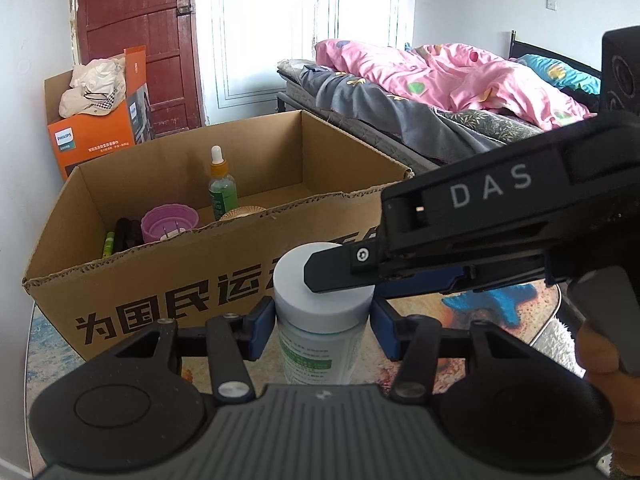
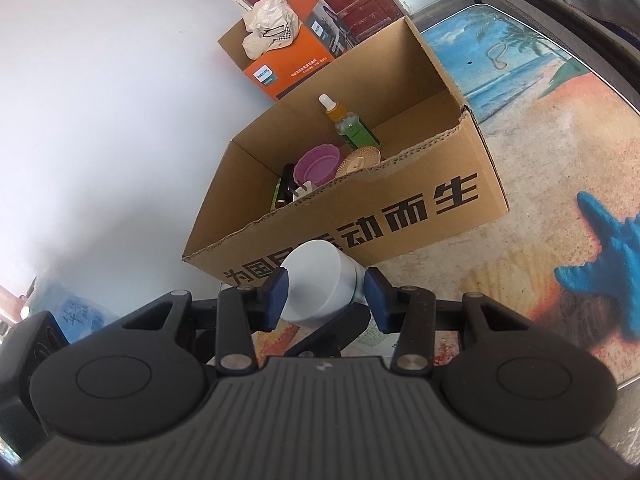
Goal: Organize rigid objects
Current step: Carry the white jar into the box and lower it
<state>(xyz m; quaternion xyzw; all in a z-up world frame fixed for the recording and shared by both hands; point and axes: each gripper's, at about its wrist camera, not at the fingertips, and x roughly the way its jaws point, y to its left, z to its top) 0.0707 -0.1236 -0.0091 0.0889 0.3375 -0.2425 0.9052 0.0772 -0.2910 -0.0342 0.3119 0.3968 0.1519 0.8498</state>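
White walls (image 1: 24,92), red door (image 1: 132,28), bright window (image 1: 288,32), bed (image 1: 420,100) with pink quilt (image 1: 440,72), beach-print rug (image 2: 540,128).

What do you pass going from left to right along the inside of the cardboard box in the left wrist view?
Green tube → dark item → purple cup → dropper bottle, all inside the cardboard box.
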